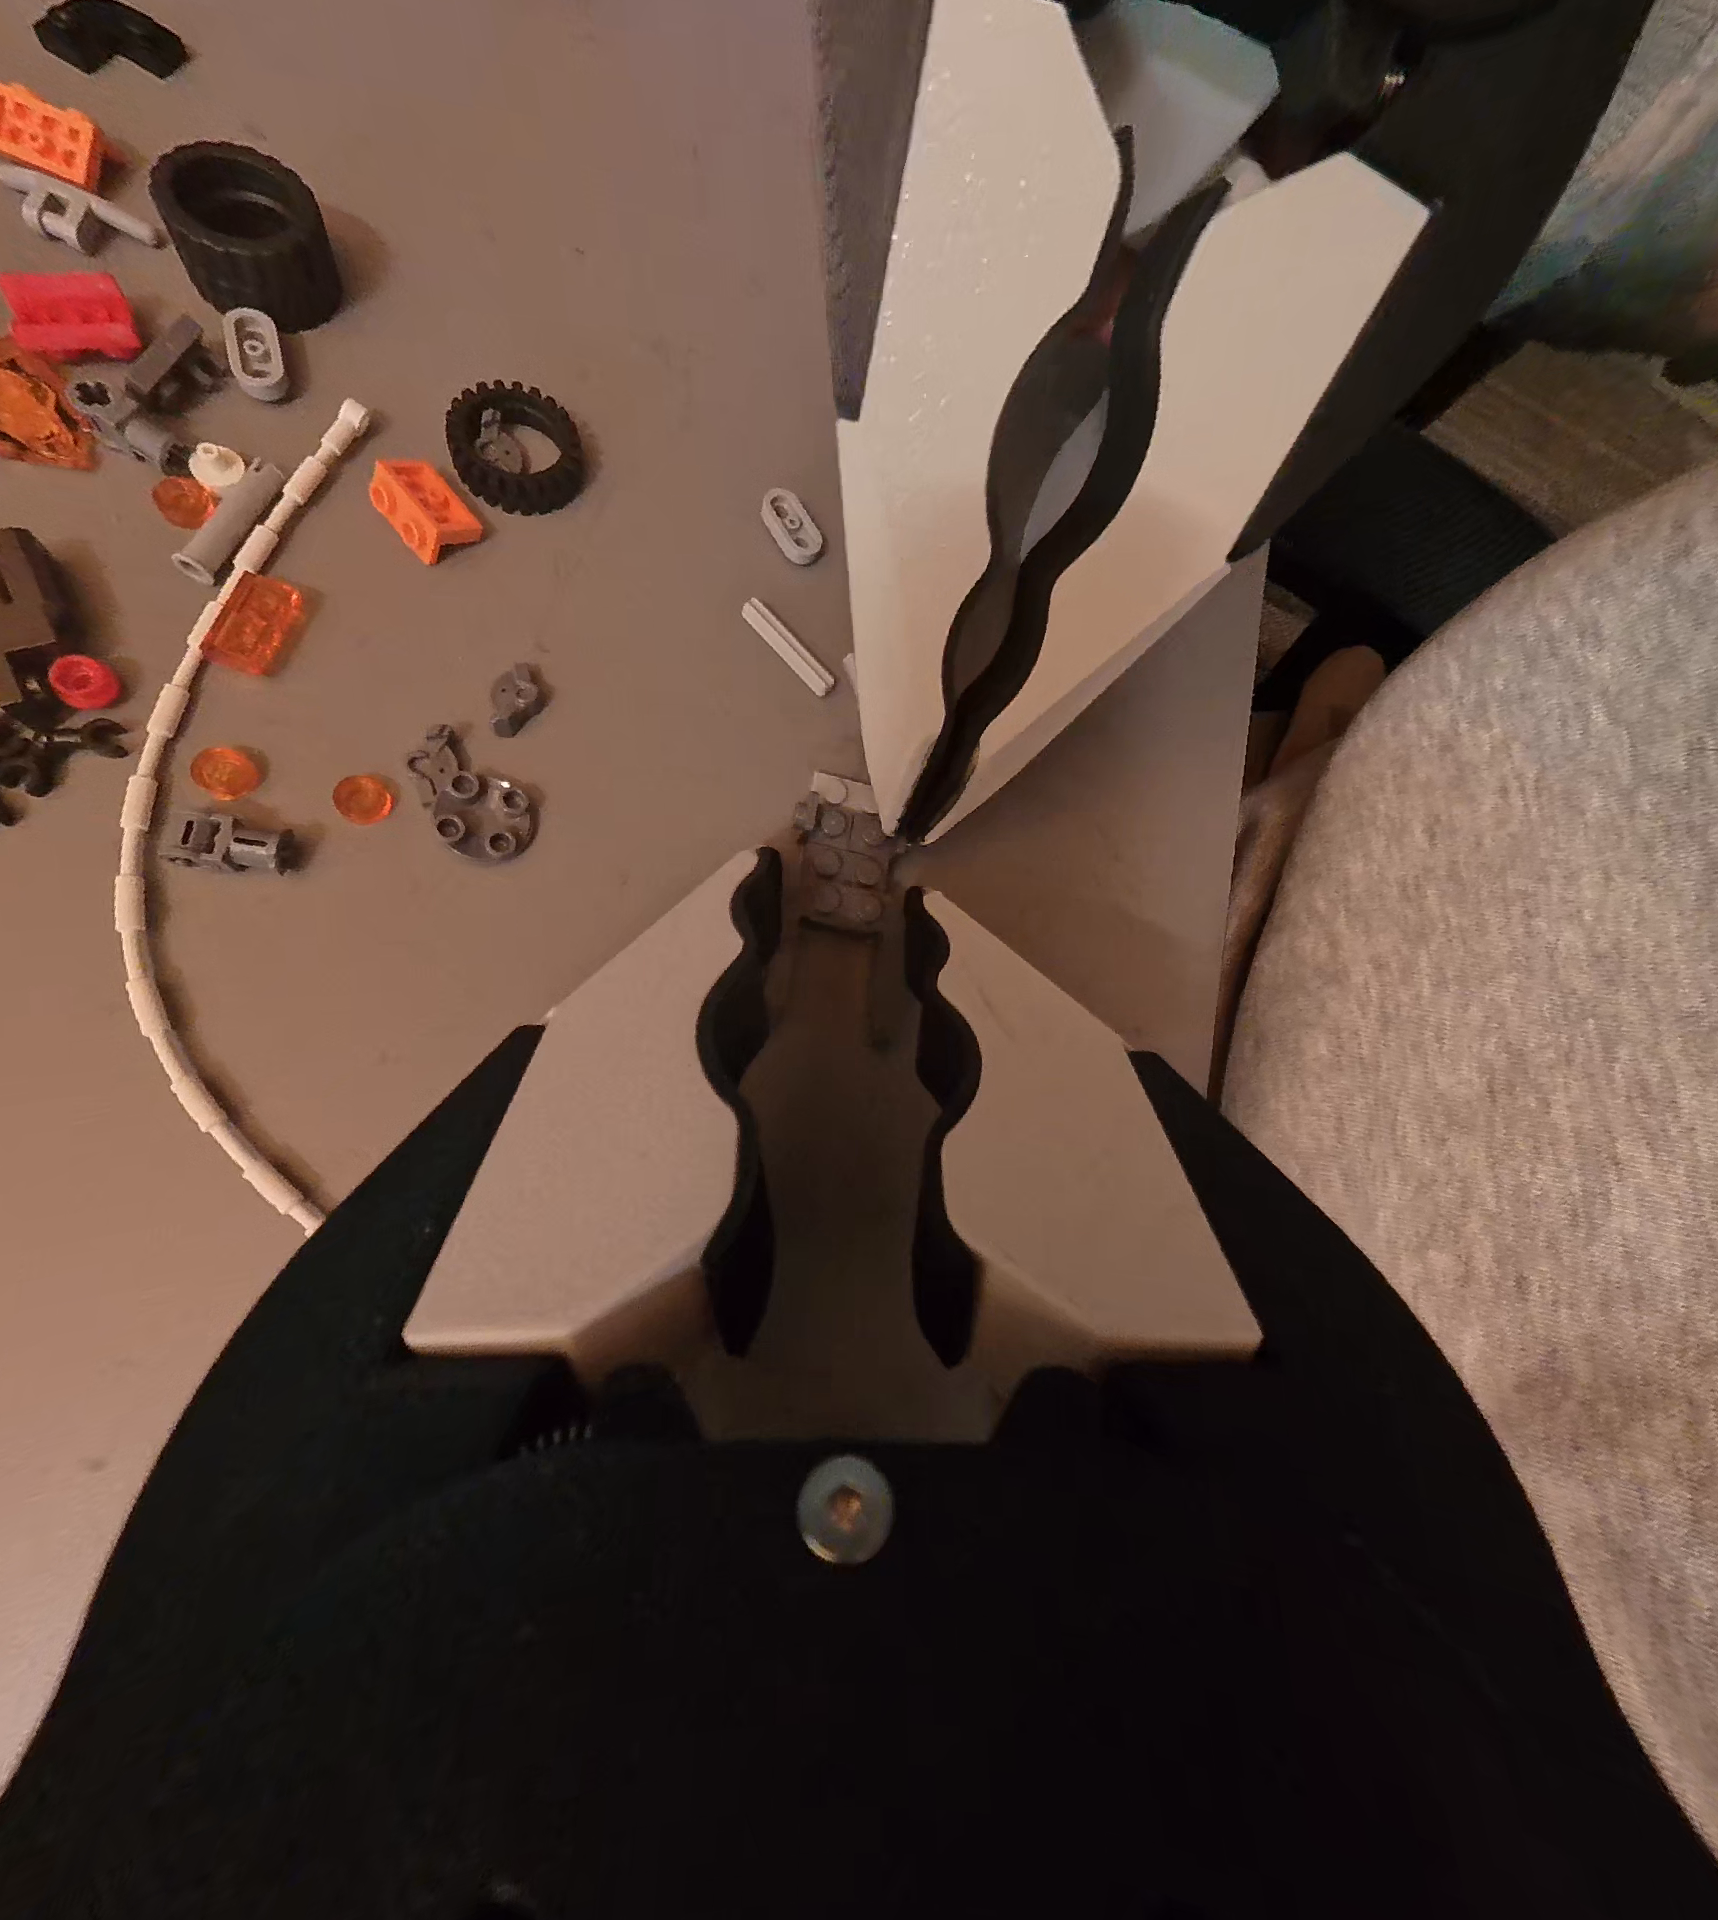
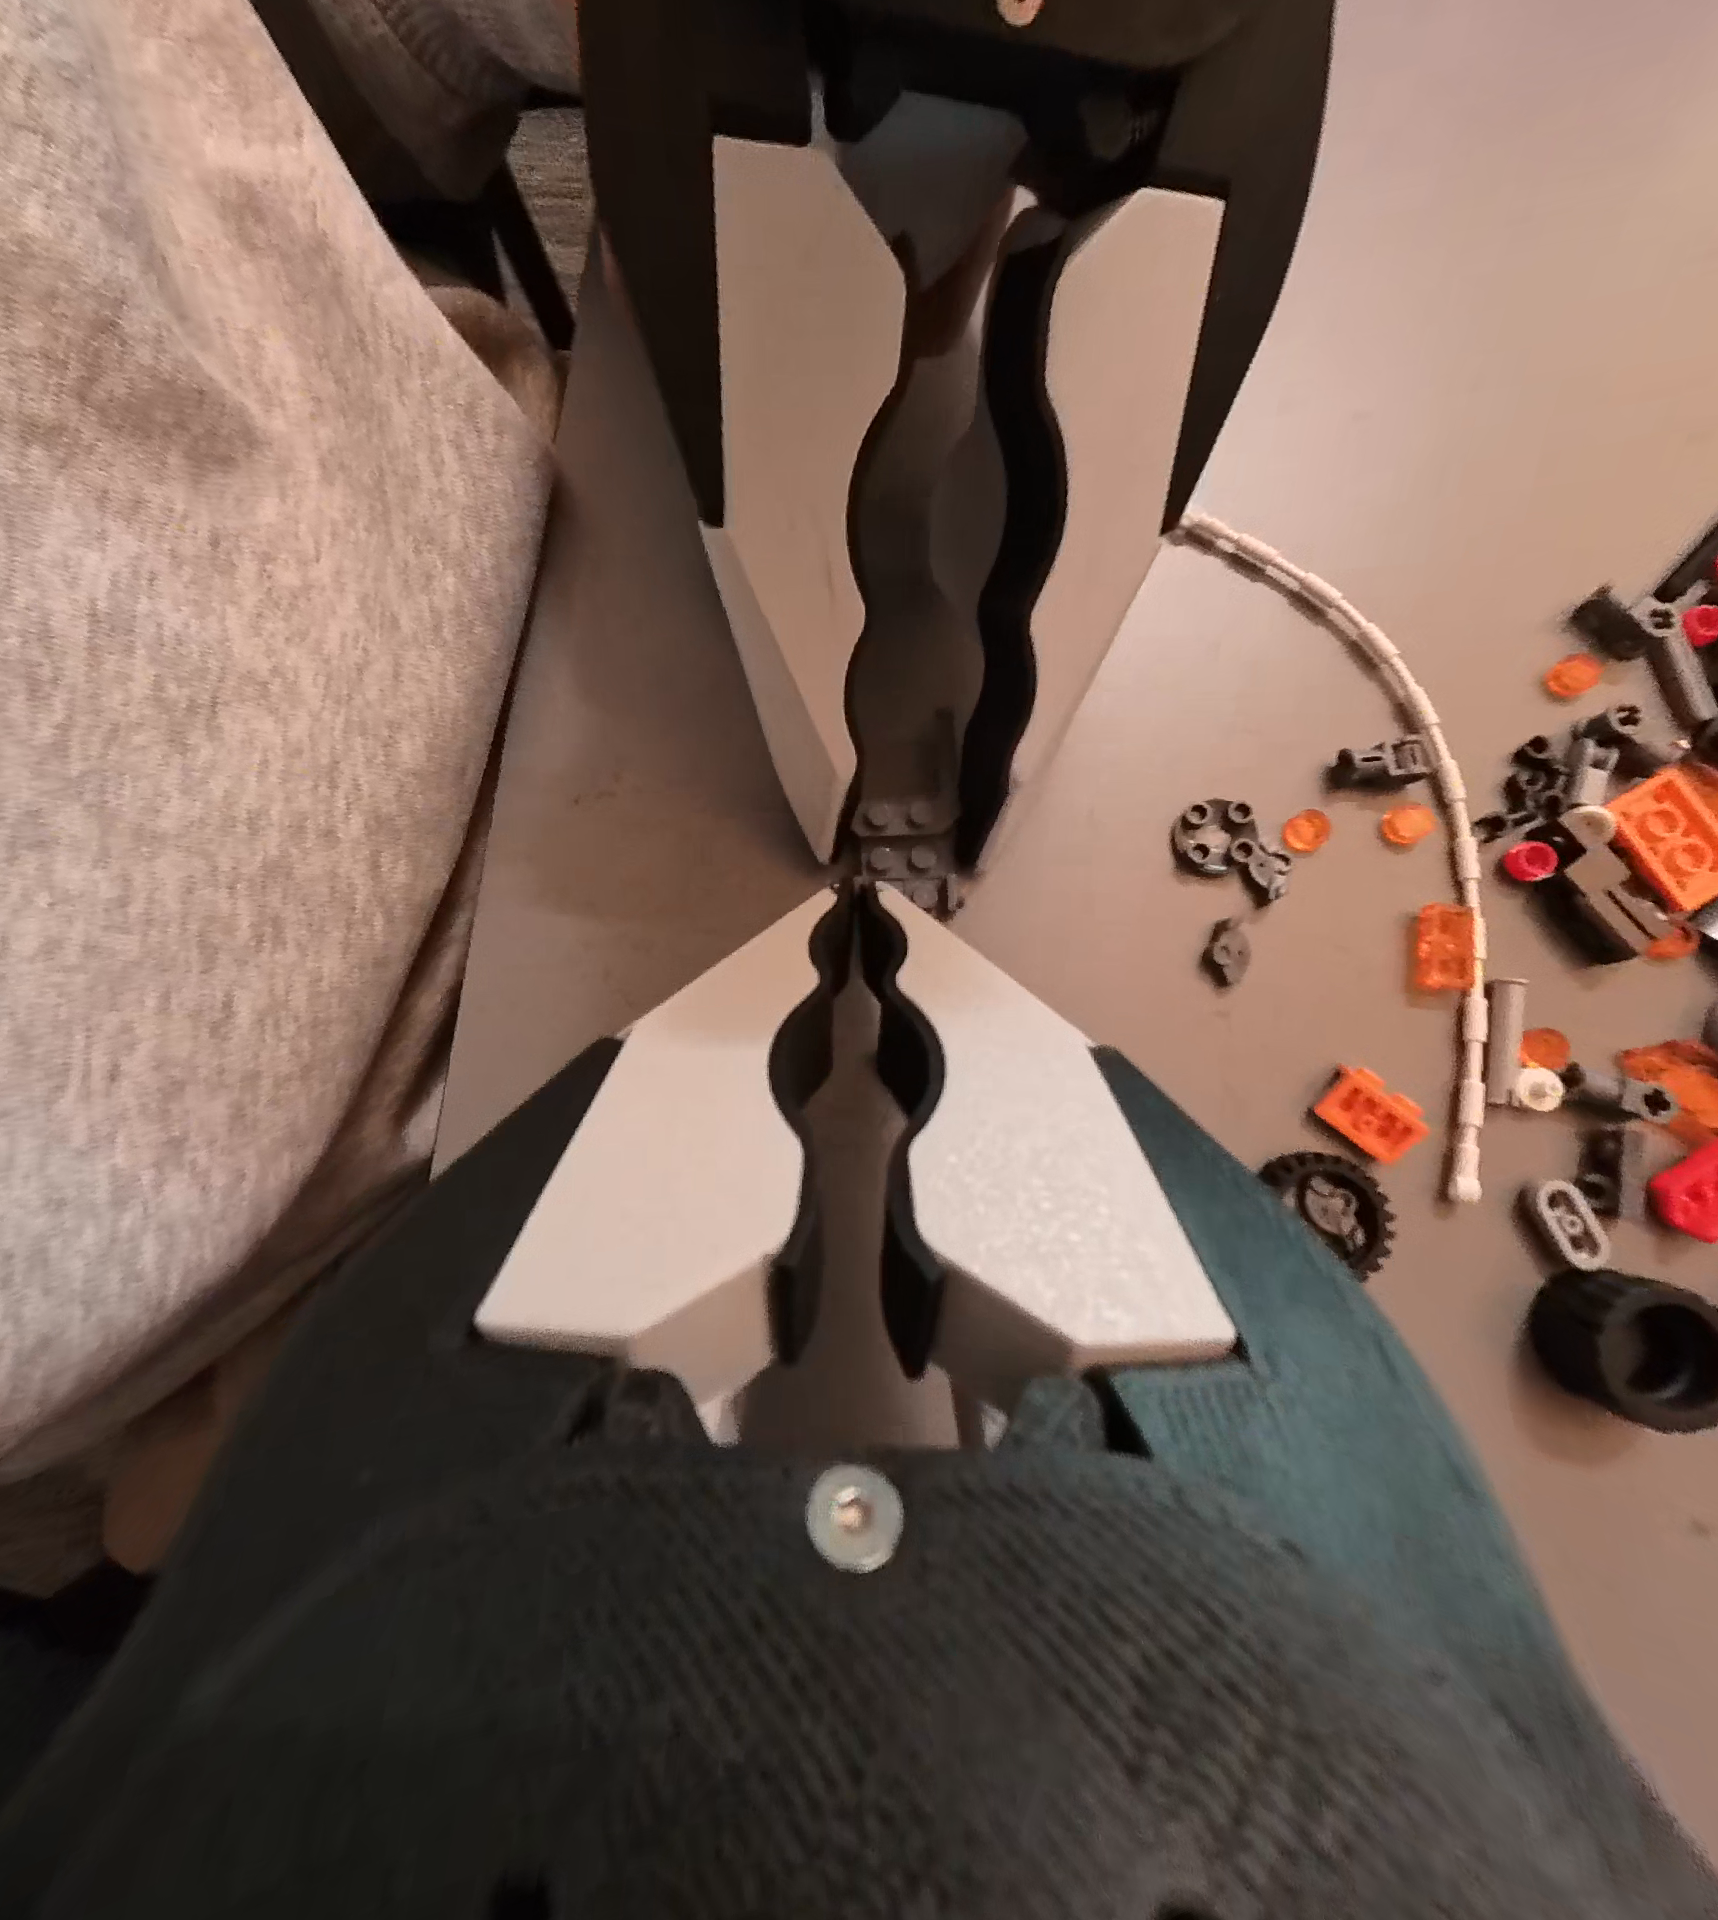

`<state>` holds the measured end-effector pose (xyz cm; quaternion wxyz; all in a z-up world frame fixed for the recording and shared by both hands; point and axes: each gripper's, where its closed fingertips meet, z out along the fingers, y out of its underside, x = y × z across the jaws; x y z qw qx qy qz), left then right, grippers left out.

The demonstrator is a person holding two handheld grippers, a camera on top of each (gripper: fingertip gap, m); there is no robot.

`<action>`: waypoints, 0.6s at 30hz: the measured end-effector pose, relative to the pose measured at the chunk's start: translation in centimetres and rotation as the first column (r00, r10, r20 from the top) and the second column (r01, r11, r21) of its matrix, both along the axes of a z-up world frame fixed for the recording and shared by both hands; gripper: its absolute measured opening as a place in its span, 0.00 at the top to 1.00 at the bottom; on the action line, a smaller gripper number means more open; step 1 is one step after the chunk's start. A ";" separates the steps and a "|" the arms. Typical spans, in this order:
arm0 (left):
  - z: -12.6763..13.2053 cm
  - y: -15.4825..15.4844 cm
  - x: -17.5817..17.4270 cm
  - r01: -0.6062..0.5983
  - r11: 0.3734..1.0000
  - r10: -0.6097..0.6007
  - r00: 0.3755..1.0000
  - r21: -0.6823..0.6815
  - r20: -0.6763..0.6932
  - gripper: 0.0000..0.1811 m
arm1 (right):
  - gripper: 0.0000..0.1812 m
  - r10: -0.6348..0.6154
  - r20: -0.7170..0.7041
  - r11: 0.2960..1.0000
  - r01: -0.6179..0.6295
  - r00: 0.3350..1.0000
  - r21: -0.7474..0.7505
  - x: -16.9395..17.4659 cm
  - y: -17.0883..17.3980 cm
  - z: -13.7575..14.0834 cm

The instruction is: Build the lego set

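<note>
A small grey studded plate assembly (image 1: 850, 871) sits between the fingertips of my left gripper (image 1: 837, 881), which is shut on it just above the tan table (image 1: 626, 260). My right gripper (image 1: 902, 826) reaches in from the opposite side with its jaws shut. Its tips touch the plate's far corner. In the right wrist view the right gripper (image 2: 857, 899) is pinched shut against the edge of the plate (image 2: 902, 847), which the left gripper (image 2: 907, 831) holds from above. I cannot see anything between the right tips.
Loose pieces lie on the table to the left: a big black tyre (image 1: 247, 234), a small tyre (image 1: 514, 447), a white ribbed hose (image 1: 211, 831), orange bricks (image 1: 424, 509) and a round grey plate (image 1: 486, 816). Grey fabric on a person (image 1: 1561, 1039) lies beyond the table's right edge. Only a small space, under 4 cm, lies between the two pairs of fingers.
</note>
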<state>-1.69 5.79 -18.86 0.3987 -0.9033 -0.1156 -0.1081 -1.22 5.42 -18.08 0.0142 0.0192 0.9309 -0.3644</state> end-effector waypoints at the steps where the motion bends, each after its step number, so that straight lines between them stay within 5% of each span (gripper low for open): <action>1: 0.0 0.0 0.0 0.000 1.000 0.000 1.000 0.000 -0.001 0.88 | 1.00 0.014 0.016 1.000 -0.014 1.000 0.002 0.0 0.0 0.0; 18: 0.0 0.0 0.0 0.000 1.000 0.000 1.000 0.003 0.016 0.88 | 1.00 0.192 0.124 0.980 -0.197 0.974 0.032 0.2 -0.1 0.0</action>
